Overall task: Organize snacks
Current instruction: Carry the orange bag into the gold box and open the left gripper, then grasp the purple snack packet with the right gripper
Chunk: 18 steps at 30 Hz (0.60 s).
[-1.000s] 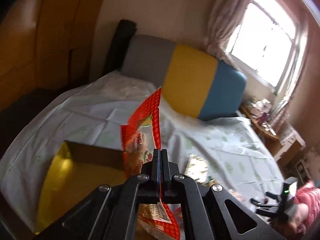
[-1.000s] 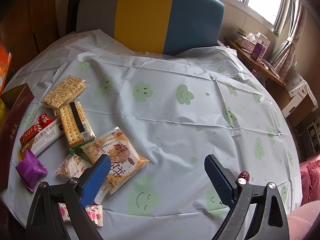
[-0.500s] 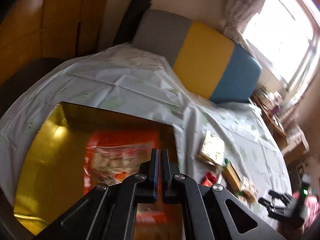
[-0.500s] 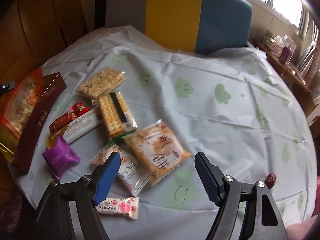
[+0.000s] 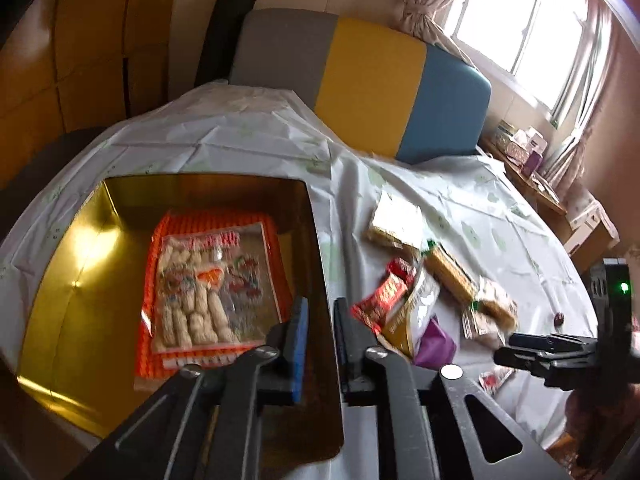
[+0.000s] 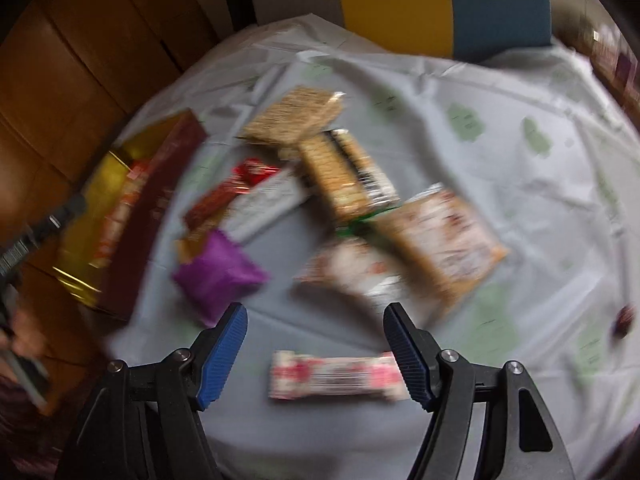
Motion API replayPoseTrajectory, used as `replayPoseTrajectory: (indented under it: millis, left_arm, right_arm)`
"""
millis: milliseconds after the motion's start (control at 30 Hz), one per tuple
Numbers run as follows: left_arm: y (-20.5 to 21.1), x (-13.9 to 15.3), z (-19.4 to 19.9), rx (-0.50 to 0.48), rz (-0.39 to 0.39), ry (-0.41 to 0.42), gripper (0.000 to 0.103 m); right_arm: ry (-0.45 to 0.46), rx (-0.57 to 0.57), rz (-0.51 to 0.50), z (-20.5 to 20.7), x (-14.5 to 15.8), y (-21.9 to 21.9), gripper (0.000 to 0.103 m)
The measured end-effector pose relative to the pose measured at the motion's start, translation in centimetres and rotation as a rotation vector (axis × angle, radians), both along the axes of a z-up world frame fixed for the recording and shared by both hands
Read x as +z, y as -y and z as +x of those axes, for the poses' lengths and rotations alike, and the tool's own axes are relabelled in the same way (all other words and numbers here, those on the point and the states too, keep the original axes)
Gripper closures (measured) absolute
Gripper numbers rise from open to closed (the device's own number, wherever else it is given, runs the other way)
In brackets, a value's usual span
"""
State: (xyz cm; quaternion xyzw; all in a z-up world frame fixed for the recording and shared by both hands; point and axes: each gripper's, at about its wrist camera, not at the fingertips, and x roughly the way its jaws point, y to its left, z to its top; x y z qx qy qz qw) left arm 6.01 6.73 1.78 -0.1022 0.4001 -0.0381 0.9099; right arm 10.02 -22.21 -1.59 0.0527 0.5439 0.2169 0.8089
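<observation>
An orange peanut bag (image 5: 208,288) lies flat inside the gold-lined box (image 5: 60,292). My left gripper (image 5: 320,312) hovers over the box's right wall, jaws slightly parted and empty. My right gripper (image 6: 316,320) is open and empty above the table's front, just over a pink-and-white bar (image 6: 336,376). Beyond it lie a purple packet (image 6: 220,272), a red bar (image 6: 232,192), cracker packs (image 6: 344,172) and a tan snack bag (image 6: 444,240). The box also shows in the right wrist view (image 6: 160,200), at the left.
The round table wears a pale cloth with green clouds (image 6: 520,160). A grey, yellow and blue chair back (image 5: 360,76) stands behind it. A side shelf with boxes (image 5: 528,152) is at the right under the window. The right gripper shows in the left wrist view (image 5: 560,352).
The left gripper lowered the orange peanut bag into the box, let go and parted its jaws. The right gripper moved left and down toward the snack pile.
</observation>
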Motion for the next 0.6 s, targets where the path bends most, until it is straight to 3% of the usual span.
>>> replayPoseTrajectory:
  millis: [133,233,433,600]
  left_arm:
    - [0.7,-0.6,-1.0,-0.01,0.025,-0.007,0.083]
    - [1.1,-0.7,-1.5,-0.018,0.05,0.003,0.083]
    - [1.5,-0.7,-2.6,-0.047,0.063,0.024,0.08]
    - [2.2,-1.0,-3.5,-0.09,0.065,0.033,0.08]
  right_arm:
    - [-0.064,-0.042,0.134,-0.2,-1.1,-1.8,0.031]
    - [-0.096,-0.065,0.175,-0.2,-2.0,-3.4,0.031]
    - [-0.111,-0.144,0.203,0.2,-3.1,-5.3,0.031]
    - [-0.09,-0.17,0.161,1.2,-3.2,-6.2,0.033]
